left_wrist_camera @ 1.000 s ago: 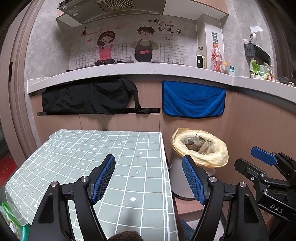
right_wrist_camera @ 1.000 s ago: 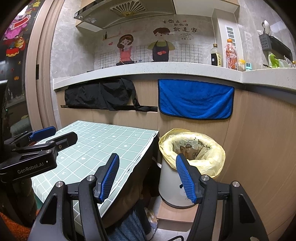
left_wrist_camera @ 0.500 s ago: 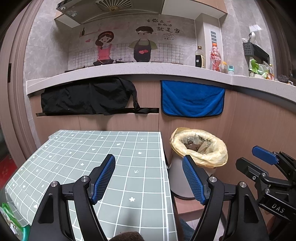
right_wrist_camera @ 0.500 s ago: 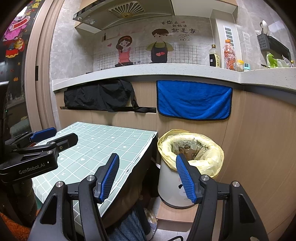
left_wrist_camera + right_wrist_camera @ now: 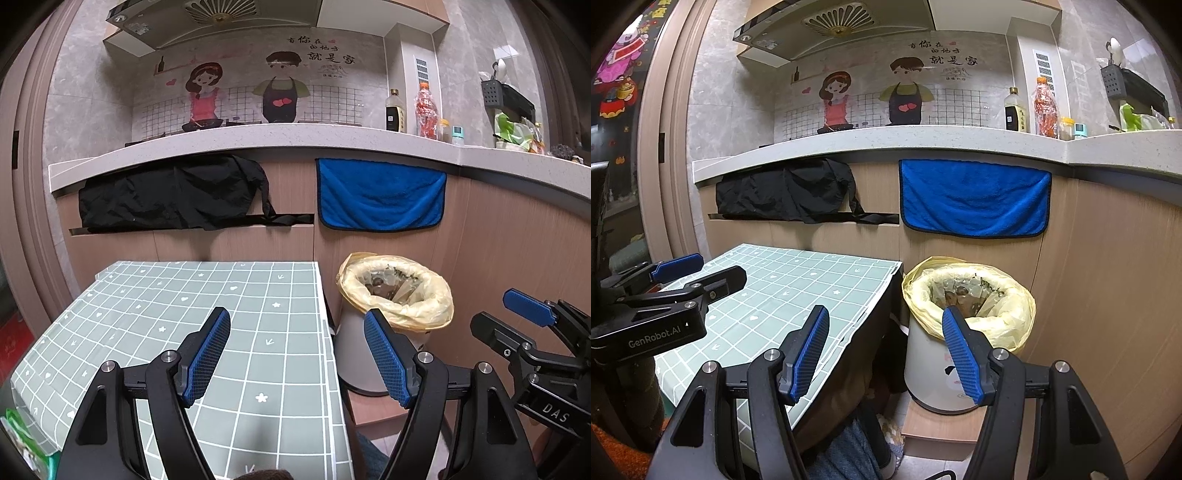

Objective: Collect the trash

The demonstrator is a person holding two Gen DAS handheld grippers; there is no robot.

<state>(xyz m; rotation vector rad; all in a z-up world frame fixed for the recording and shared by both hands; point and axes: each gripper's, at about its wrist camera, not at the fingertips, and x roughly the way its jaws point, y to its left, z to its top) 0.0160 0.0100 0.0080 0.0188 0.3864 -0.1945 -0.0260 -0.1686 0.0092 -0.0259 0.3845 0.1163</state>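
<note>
Standing bin: one white trash bin (image 5: 354, 354) on a low wooden step (image 5: 942, 424) at the foot of the cabinet wall, just right of the bench.
Liner: one yellow bag (image 5: 436, 314) folded over the bin's rim, with crumpled trash (image 5: 964, 291) visible inside.
Bench: one low bench (image 5: 155, 306) covered by a grey-green cloth with a white grid and small hearts, flowers and arrows; its top shows nothing lying on it.
Left gripper: left gripper (image 5: 295, 350) hovers above the bench's near right corner, blue pads spread wide, nothing between them.
Right gripper: right gripper (image 5: 882, 350) hangs over the gap between bench and bin, pads likewise wide apart and holding nothing.
Cabinet front: one blue towel (image 5: 975, 199) hangs flat under the counter's edge above the bin; one black garment (image 5: 786, 195) hangs to its left.
Counter: one pale speckled worktop (image 5: 258, 136) runs along the wall and turns a corner at the right.
Bottles and jars: one dark sauce bottle (image 5: 394, 110), one clear bottle of red contents (image 5: 425, 110), and two small jars (image 5: 452, 132) beside them.
Wall: grey tile with one cartoon sticker (image 5: 243, 92) showing two figures, under one range hood (image 5: 214, 18).
Rack: one dark rack (image 5: 506, 98) on the right wall.
</note>
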